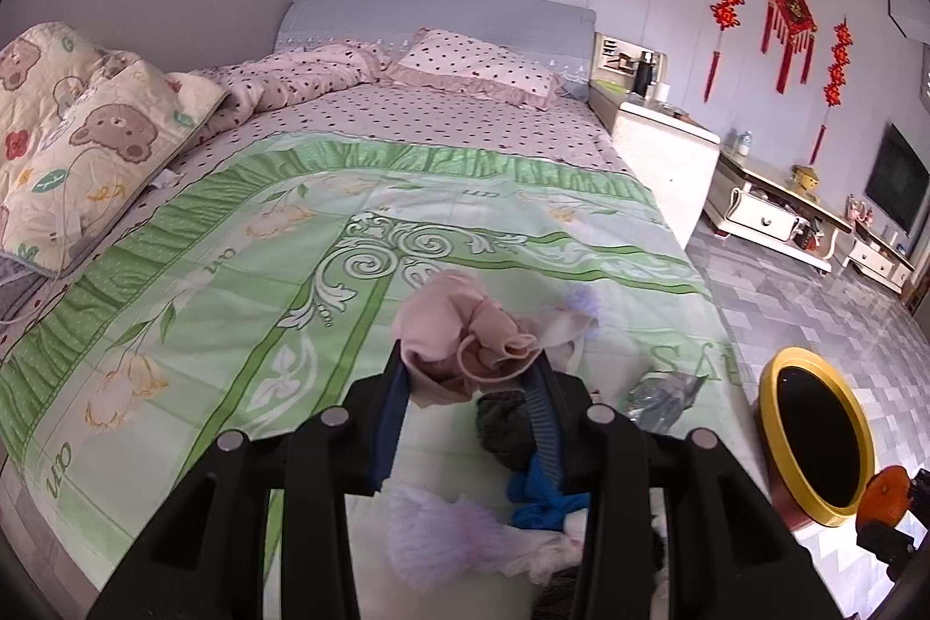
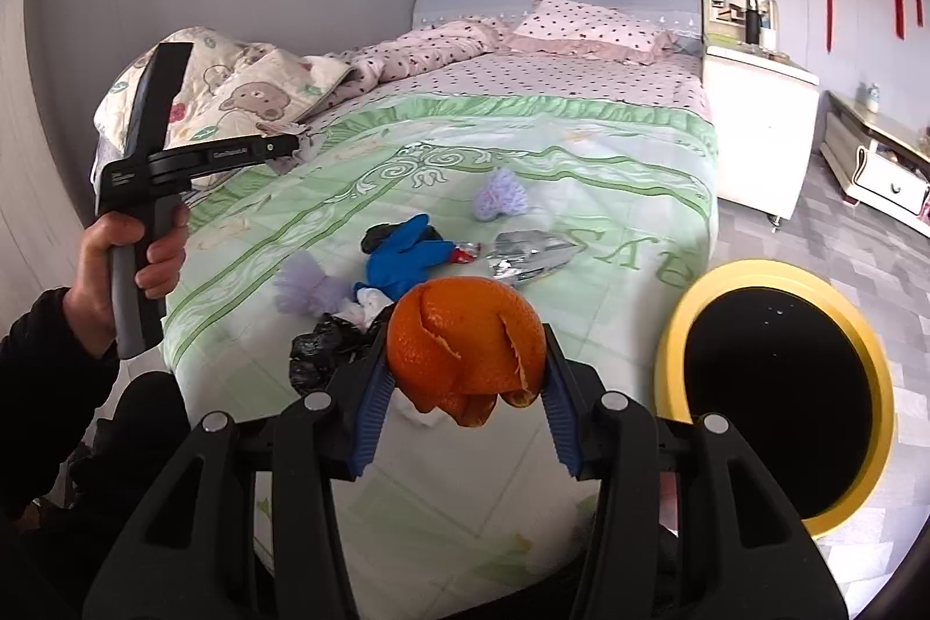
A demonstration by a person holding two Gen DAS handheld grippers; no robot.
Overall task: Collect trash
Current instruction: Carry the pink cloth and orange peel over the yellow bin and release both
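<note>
My left gripper (image 1: 471,370) is shut on a crumpled pink cloth (image 1: 465,335) held above the green bedspread (image 1: 232,271). My right gripper (image 2: 465,376) is shut on an orange peel (image 2: 465,347), held above the bed's foot, left of the yellow-rimmed bin (image 2: 784,405). The bin also shows in the left wrist view (image 1: 819,434). On the bed lie a blue glove (image 2: 407,254), a silver foil wrapper (image 2: 529,254), purple fluffy pieces (image 2: 500,196), and a black plastic bag (image 2: 325,347). The left gripper's body (image 2: 174,161) shows, hand-held, at the left of the right wrist view.
A bear-print quilt (image 1: 75,126) is piled at the bed's left. A dotted pillow (image 1: 476,62) lies at the headboard. A white bedside cabinet (image 1: 662,143) and low TV stand (image 1: 773,207) line the right wall. Grey tiled floor (image 1: 814,306) lies right of the bed.
</note>
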